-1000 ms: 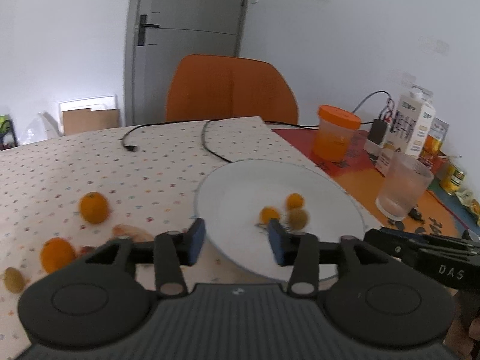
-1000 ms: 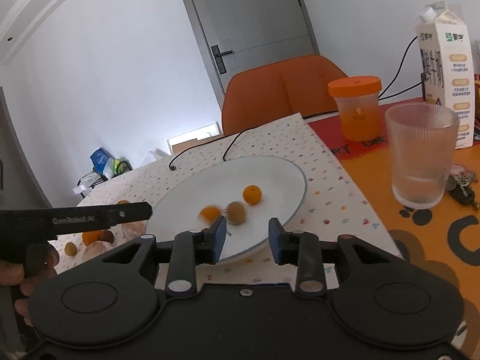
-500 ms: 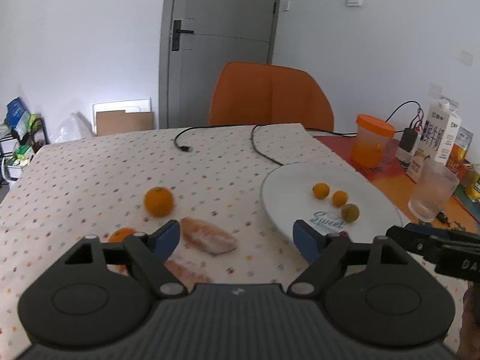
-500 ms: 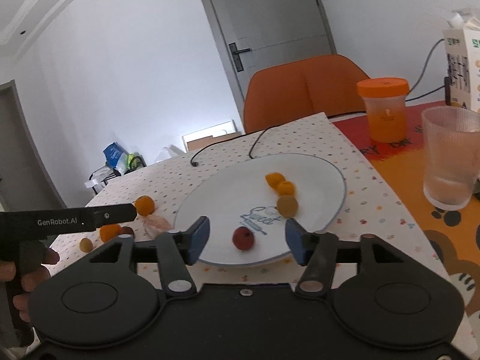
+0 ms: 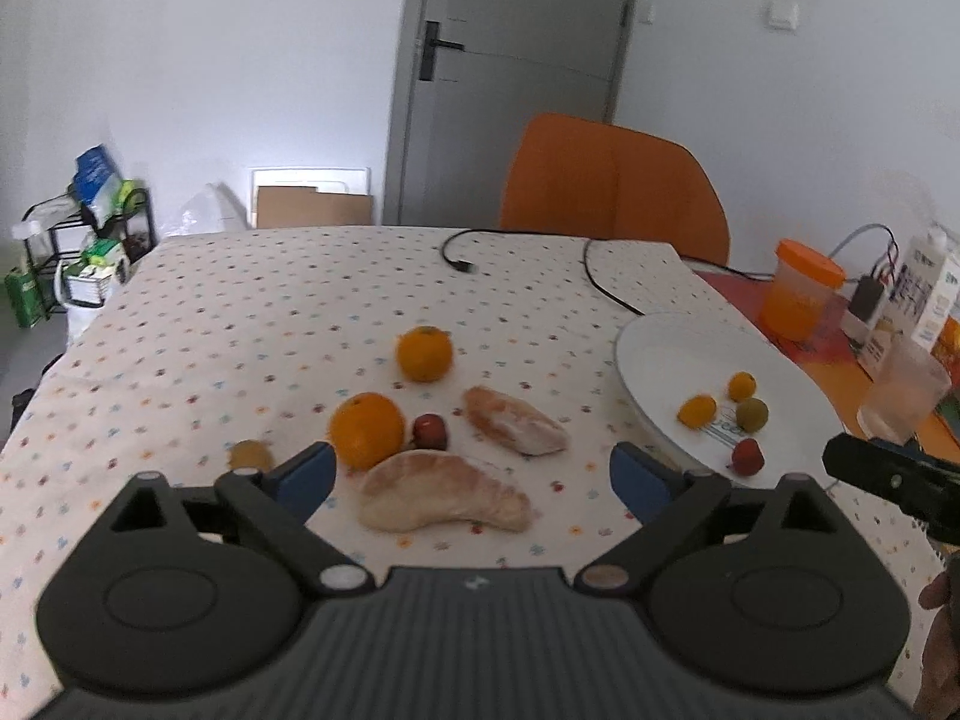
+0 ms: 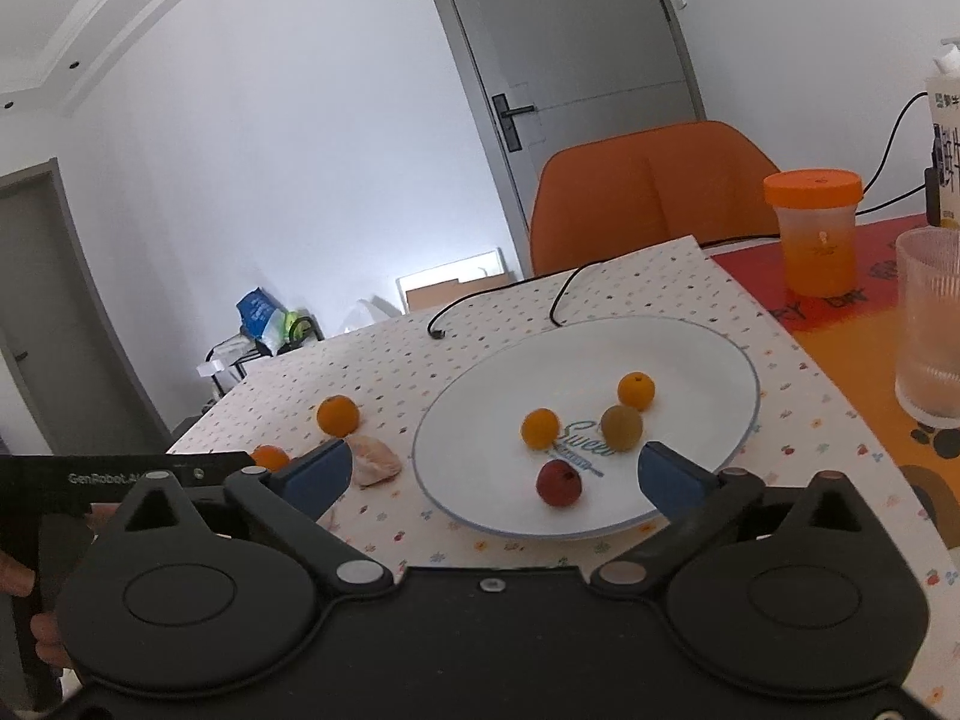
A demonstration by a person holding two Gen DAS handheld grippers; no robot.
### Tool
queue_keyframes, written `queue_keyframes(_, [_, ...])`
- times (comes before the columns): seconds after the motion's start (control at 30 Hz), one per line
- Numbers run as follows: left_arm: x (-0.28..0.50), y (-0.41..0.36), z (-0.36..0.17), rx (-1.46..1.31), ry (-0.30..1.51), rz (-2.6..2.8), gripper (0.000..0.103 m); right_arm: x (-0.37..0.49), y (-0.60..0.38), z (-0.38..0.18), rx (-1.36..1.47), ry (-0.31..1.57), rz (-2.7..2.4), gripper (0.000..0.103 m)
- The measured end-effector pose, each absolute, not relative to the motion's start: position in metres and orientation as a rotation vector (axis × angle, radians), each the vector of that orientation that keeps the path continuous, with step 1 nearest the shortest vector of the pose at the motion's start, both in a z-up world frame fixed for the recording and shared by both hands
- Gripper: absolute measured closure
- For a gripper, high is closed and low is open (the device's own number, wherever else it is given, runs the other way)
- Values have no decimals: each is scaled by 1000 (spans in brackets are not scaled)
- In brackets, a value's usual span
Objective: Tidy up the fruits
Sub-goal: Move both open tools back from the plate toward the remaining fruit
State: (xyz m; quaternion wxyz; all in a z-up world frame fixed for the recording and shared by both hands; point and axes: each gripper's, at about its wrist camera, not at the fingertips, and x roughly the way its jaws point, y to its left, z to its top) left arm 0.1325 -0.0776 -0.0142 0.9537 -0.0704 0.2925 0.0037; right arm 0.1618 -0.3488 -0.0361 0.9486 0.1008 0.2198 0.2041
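Note:
My left gripper [image 5: 474,477] is open and empty above the dotted tablecloth. In front of it lie two pale pomelo segments [image 5: 444,498] [image 5: 515,420], two oranges [image 5: 366,429] [image 5: 423,353], a small red fruit [image 5: 429,431] and a small green fruit [image 5: 251,455]. My right gripper [image 6: 495,477] is open and empty at the near rim of the white plate [image 6: 708,360]. The plate holds two small orange fruits [image 6: 539,428] [image 6: 636,390], a green fruit [image 6: 621,427] and a red fruit [image 6: 559,482]. The plate [image 5: 660,348] also shows at the right in the left wrist view.
An orange-lidded jar [image 6: 816,228], a ribbed glass [image 6: 927,324] and a milk carton [image 5: 930,288] stand to the right of the plate. A black cable [image 5: 600,282] lies across the far table. An orange chair [image 5: 612,180] stands behind it.
Both grippers opened wide and pulled back. A red fruit now lies on the plate in front of the right gripper. The left view swung left toward the loose fruit on the cloth.

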Motion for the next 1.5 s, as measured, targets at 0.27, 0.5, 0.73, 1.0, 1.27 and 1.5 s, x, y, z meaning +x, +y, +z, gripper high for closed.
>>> queue_keyframes(0.27, [116, -58, -18, -188, 549, 23, 0, 157, -336, -33, 196, 469, 415, 0])
queue_keyframes(0.5, [102, -38, -18, -215, 523, 30, 0, 152, -317, -32, 175, 474, 433, 0])
queue_keyframes(0.73, [91, -22, -21, -221, 533, 28, 0, 149, -299, -33, 158, 489, 453, 0])
queue_keyframes(1.0, [85, -16, -26, -200, 539, 28, 0, 147, -280, -32, 133, 500, 482, 0])
queue_keyframes(1.27, [88, -5, -32, -216, 575, 60, 0, 149, -267, -31, 146, 516, 535, 0])
queue_keyframes(1.5, [89, 13, -36, -230, 573, 81, 0, 152, -246, -34, 119, 530, 573, 1])
